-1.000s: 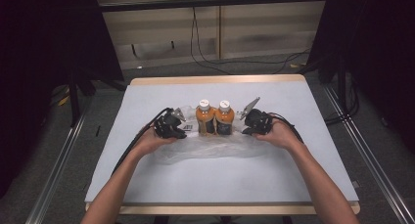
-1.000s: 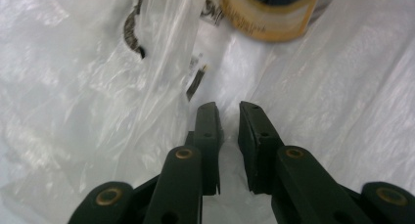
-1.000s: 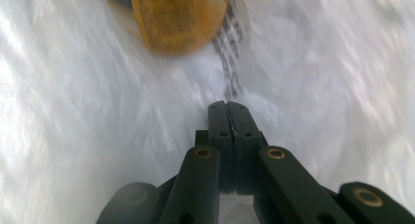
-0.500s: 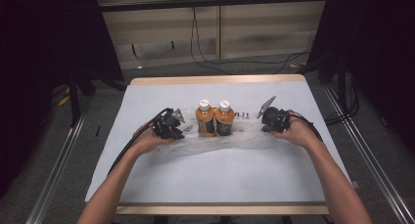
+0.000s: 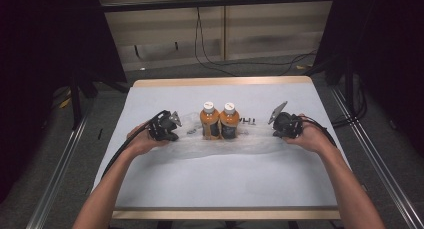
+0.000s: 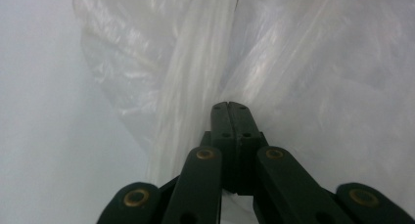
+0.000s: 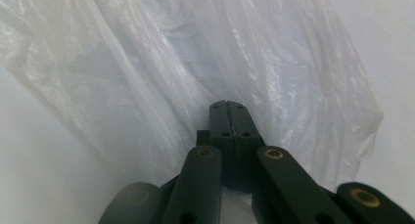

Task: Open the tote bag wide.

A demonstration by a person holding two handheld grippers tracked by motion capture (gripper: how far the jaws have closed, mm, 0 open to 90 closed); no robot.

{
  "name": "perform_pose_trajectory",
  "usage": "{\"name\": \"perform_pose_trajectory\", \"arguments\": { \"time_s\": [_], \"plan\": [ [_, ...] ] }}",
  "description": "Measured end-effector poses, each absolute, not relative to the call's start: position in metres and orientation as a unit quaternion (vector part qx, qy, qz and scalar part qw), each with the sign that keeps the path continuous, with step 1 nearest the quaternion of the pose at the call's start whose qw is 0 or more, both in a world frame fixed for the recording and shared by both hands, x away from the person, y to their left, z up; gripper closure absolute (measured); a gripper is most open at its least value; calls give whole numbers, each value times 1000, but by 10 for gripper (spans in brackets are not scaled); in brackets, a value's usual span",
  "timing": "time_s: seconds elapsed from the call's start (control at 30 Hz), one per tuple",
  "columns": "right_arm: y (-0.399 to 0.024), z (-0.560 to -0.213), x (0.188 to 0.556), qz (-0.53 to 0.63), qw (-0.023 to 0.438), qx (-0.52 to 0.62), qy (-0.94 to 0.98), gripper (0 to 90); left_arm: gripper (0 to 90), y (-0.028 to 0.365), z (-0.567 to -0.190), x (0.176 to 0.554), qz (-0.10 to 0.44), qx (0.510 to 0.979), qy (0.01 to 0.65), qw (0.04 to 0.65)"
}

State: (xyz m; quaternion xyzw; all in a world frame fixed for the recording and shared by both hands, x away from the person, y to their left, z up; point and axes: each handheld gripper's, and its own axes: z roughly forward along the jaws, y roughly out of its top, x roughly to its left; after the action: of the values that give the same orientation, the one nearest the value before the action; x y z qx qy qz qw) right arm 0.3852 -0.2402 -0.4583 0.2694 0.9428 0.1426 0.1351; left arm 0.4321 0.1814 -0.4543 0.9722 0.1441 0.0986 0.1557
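Moved outward, the right hand-held gripper (image 5: 278,125) and left hand-held gripper (image 5: 176,129), which just closed, both pinch the plastic bag (image 5: 225,141); pull gently so the bottles (image 5: 220,121) stay standing.

I see a clear plastic bag (image 5: 220,141) stretched flat across the middle of the white table, thin and crinkled, with dark print near its right part. Each end is pinched and drawn outward. Two orange bottles (image 5: 220,121) with white caps stand upright, touching side by side, at its middle.
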Motion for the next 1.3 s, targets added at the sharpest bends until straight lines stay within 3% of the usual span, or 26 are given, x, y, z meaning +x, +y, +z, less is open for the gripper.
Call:
{"name": "perform_pose_trajectory", "arguments": {
  "time_s": [0.1,0.3,0.47,0.93,1.2,1.3],
  "plan": [
    [-246,-458,380,155,129,272,941,900,900,199,-455,435,78,964,172,185],
    [-247,-458,378,158,133,272,940,900,900,197,-455,435,98,968,160,167],
    [-247,-460,382,164,145,280,935,900,900,198,-457,445,113,959,190,179],
    [-250,-464,392,194,161,313,916,900,900,206,-461,455,96,943,220,229],
    [-256,-457,387,265,140,327,896,900,896,210,-442,445,82,915,227,324],
    [-255,-448,384,313,131,325,883,900,848,210,-435,440,81,907,228,346]
  ]
}}
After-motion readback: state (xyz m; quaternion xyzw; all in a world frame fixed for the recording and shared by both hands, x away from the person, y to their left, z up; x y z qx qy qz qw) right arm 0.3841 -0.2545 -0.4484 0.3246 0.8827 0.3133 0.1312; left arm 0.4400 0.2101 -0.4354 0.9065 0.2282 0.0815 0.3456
